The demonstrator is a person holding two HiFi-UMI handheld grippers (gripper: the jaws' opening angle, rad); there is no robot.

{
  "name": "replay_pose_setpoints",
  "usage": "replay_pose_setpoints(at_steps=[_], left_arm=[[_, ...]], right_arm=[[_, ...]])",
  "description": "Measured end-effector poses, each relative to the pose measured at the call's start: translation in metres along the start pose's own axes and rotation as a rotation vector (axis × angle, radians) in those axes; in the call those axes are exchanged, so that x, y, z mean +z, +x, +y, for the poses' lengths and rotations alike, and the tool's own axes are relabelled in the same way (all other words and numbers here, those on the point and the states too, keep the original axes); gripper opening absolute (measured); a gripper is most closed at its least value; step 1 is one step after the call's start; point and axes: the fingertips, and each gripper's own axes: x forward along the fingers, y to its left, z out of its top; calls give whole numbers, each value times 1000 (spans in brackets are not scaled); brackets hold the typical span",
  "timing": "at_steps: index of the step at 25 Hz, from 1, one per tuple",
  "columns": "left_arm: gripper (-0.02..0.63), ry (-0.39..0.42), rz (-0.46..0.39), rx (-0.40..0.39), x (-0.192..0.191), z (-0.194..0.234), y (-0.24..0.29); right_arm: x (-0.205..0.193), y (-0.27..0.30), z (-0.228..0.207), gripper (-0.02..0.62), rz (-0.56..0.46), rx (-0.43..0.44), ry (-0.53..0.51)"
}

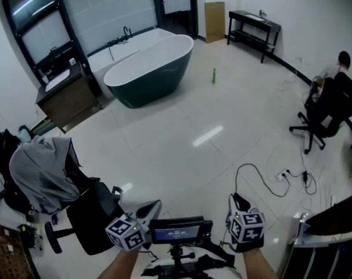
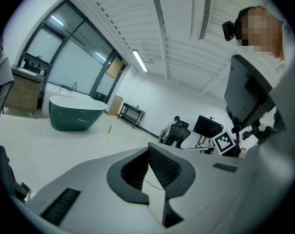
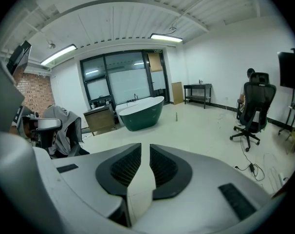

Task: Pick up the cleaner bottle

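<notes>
The cleaner bottle [image 1: 214, 75] is a slim green bottle that stands upright on the pale floor, far off, to the right of the bathtub. It is tiny in the left gripper view [image 2: 110, 128] and in the right gripper view [image 3: 176, 116]. Both grippers sit at the bottom of the head view, well short of it. My left gripper [image 1: 151, 208] [image 2: 148, 150] has its jaws together at the tips, with nothing in them. My right gripper [image 1: 239, 201] [image 3: 145, 147] shows only a thin slit between its pads and holds nothing.
A dark green bathtub [image 1: 150, 68] stands at the back, with a wooden vanity [image 1: 68, 97] to its left. A chair draped in grey cloth [image 1: 45, 167] is close on the left. On the right are a seated person [image 1: 330, 100] and floor cables [image 1: 263, 179]. A black table [image 1: 254, 28] lines the far wall.
</notes>
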Motion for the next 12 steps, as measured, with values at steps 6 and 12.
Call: replay_pose_setpoints(at_steps=[6,12], left_arm=[[0,38,7,13,29,-12,78],[0,48,9,20,48,-4,133]], right_arm=[[38,25,-66,52,-32,20,1],[65,49,-108,52,-28,14,13]])
